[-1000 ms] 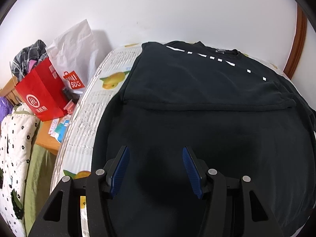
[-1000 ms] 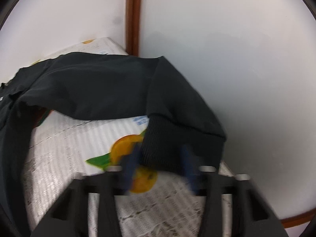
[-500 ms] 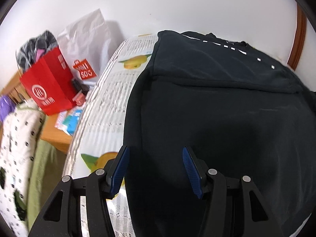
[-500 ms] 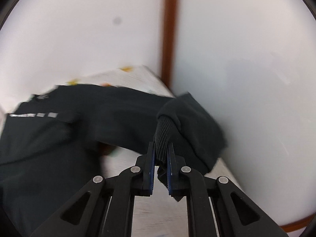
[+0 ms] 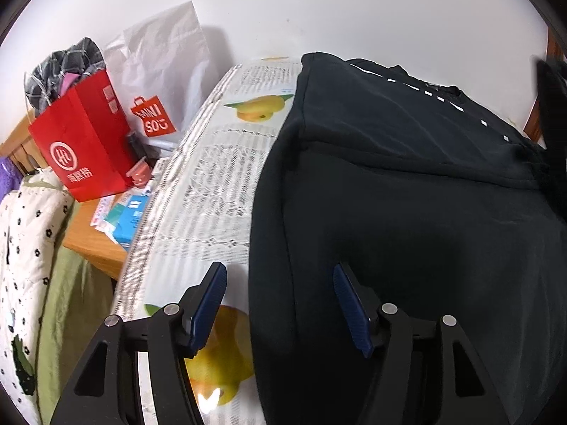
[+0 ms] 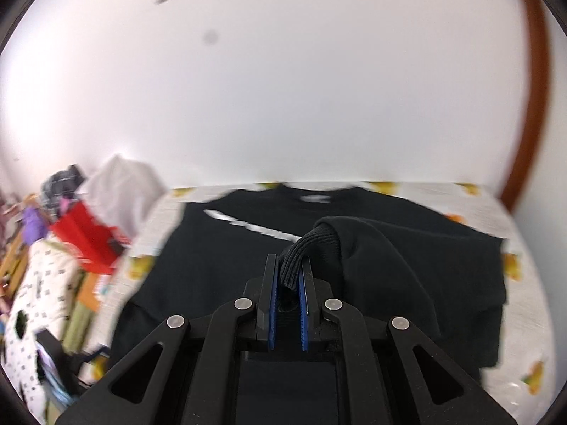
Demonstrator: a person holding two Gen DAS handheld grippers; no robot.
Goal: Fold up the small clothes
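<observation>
A black sweatshirt (image 5: 407,212) with a white dashed line lies spread on a fruit-print cloth (image 5: 219,184); its left sleeve is folded across the chest. My left gripper (image 5: 280,304) is open and empty, low over the sweatshirt's left edge near the hem. My right gripper (image 6: 287,283) is shut on the ribbed cuff (image 6: 301,251) of the right sleeve (image 6: 382,276) and holds it lifted over the body of the sweatshirt (image 6: 212,276). The lifted sleeve shows as a dark blur at the right edge of the left wrist view (image 5: 553,113).
A red paper bag (image 5: 85,152) and a white Miniso bag (image 5: 159,81) stand at the left beyond the cloth, by small boxes (image 5: 124,219) on a wooden surface. A dotted quilt (image 5: 21,265) hangs at far left. A white wall (image 6: 283,88) is behind.
My right gripper closed on the sleeve cuff, lifted it and swung it left over the sweatshirt. My left gripper shifted left to the garment's left edge, still open.
</observation>
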